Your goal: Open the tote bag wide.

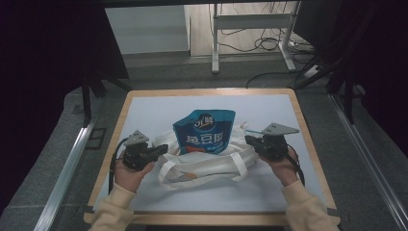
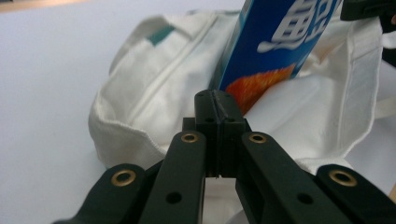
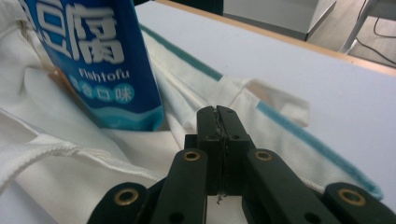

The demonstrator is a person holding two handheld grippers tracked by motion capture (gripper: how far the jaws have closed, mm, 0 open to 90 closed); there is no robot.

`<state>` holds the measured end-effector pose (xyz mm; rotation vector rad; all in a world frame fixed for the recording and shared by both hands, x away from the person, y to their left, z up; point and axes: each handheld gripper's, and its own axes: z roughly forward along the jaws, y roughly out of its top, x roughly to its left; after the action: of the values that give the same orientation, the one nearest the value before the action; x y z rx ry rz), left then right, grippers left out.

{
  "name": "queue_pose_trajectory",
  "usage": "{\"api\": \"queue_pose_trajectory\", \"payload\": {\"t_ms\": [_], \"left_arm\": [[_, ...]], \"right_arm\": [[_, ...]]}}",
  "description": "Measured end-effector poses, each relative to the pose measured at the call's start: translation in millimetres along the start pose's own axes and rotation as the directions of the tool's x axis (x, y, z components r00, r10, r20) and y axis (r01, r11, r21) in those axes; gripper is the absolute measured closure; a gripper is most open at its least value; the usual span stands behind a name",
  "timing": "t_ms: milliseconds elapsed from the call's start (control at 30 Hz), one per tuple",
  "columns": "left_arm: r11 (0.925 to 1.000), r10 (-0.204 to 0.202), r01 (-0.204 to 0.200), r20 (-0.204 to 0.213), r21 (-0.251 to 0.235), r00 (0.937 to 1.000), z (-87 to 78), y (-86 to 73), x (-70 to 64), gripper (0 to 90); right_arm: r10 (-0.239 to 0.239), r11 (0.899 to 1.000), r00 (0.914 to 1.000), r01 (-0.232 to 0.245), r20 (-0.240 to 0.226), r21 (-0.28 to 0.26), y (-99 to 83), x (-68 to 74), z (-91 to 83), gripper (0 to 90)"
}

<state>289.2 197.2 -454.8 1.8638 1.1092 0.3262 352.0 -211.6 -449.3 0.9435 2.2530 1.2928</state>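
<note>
The blue fish tofu snack pouch (image 1: 205, 132) stands upright in the mouth of a white canvas tote bag (image 1: 202, 166), between the two grippers. In the left gripper view the pouch (image 2: 275, 42) rises just beyond the jaw tips and a little to their right, its orange lower corner sitting close behind them, with the bag's cloth (image 2: 154, 98) spread ahead and to the left of the jaws. In the right gripper view the pouch (image 3: 93, 60) stands ahead and to the left of the jaw tips, near but apart from them, and the bag's cloth (image 3: 196, 88) with its teal trim runs ahead and off to the right.

The left gripper (image 2: 216, 100) has its jaws pressed together; whether a fold of the bag's rim is caught between them cannot be told. The right gripper (image 3: 219, 114) also has its jaws together, with a thin line of thread showing in the seam, so cloth may be pinched there, though that is unclear.

All of this lies on a pale table (image 1: 159, 108) with a wooden edge.
</note>
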Motion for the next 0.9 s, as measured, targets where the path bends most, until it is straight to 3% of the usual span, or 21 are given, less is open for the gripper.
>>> {"api": "queue_pose_trajectory", "payload": {"t_ms": [533, 900], "left_arm": [[0.9965, -0.004, 0.005, -0.014, 0.084, 0.9999, 22.9, -25.2, 1.4, 89.8], [0.9955, -0.004, 0.006, -0.021, 0.095, 0.9998, 29.8, -29.9, 2.5, 89.8]], "right_arm": [[0.010, 0.997, 0.9999, -0.010, -0.002, 0.077, -31.3, -0.4, 20.3, 88.2], [0.017, 0.993, 0.9994, -0.013, -0.030, 0.119, -44.6, -1.0, 29.3, 88.3]]}}
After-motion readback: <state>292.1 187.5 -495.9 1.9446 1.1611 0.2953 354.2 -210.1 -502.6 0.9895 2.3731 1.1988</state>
